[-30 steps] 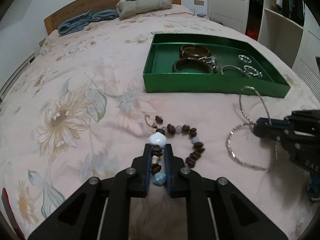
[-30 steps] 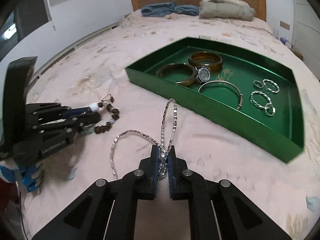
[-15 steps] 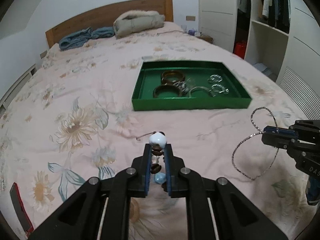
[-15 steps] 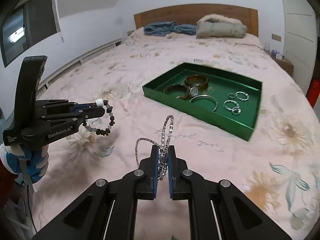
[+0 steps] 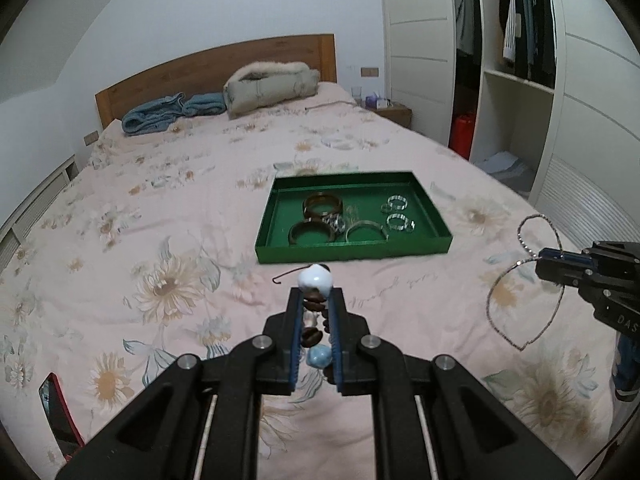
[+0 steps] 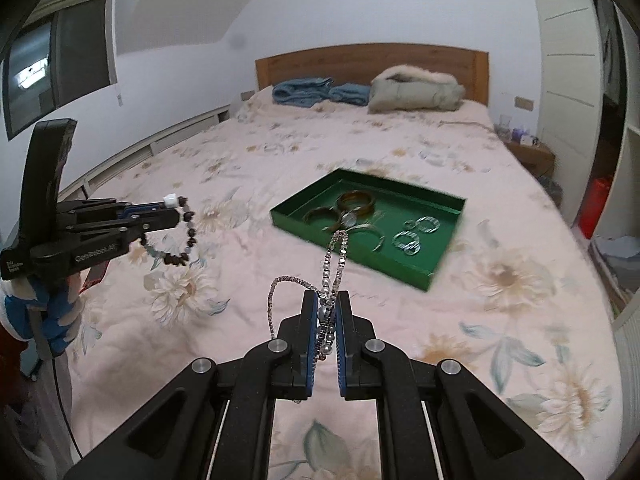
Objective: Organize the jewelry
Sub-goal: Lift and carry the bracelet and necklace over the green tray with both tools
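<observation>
The left tongs (image 5: 316, 304) are clenched on a brown wooden-bead bracelet with a white stone (image 5: 315, 278), held in the air above the flowered pink bed (image 5: 168, 208). The right tongs (image 6: 328, 312) grasp a thin silver chain necklace (image 6: 334, 256), also lifted. The green rectangular tray (image 5: 352, 251) with bangles and rings lies on the bed near its right edge.

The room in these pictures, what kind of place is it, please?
Most likely a home bedroom. A large bed with floral bedding and a wooden headboard fills both views, and an open wardrobe with hanging clothes stands to one side. A small bedside table sits near the headboard.
</observation>
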### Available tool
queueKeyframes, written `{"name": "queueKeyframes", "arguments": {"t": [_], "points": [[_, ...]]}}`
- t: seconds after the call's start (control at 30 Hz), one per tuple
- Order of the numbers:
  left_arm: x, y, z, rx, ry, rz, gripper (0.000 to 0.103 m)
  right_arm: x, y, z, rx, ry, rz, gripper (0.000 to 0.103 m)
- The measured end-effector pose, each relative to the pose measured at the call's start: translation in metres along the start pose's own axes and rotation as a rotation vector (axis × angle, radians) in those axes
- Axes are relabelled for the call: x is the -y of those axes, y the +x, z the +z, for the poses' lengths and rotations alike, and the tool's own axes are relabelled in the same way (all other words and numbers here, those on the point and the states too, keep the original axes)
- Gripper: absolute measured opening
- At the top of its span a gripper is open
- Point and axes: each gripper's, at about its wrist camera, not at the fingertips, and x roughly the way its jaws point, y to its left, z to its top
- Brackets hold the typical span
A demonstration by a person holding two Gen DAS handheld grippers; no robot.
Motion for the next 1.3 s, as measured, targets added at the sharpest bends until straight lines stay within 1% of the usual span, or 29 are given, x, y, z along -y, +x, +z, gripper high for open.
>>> {"name": "queueKeyframes", "arguments": {"t": [0.23,0.37,0.47,0.6,0.7,1.03,1.3], "points": [[-0.006,0.002,0.023,0.029,-0.022,0.018,0.011,0.030,-0.014,0.028,0.053,0.012,-0.060,0.008],[-0.008,0.009,0.034,0.042,-0.051,0.035,0.011,0.041,-0.016,0.041,0.078,0.013,-0.078,0.008],[-0.007,0.011,0.042,0.059,-0.053,0.058,0.011,0.046,-0.019,0.049,0.096,0.012,-0.085,0.008],[0.001,0.010,0.052,0.096,-0.033,0.110,0.011,0.051,-0.022,0.060,0.120,0.013,-0.089,0.008],[0.009,0.008,0.059,0.122,-0.021,0.126,0.011,0.053,-0.022,0.064,0.130,0.013,-0.090,0.008],[0.031,0.010,0.078,0.169,0.040,0.152,0.011,0.056,-0.017,0.078,0.144,0.004,-0.097,0.008],[0.041,0.019,0.088,0.170,0.056,0.144,0.011,0.064,-0.014,0.091,0.155,0.004,-0.112,0.008]]}}
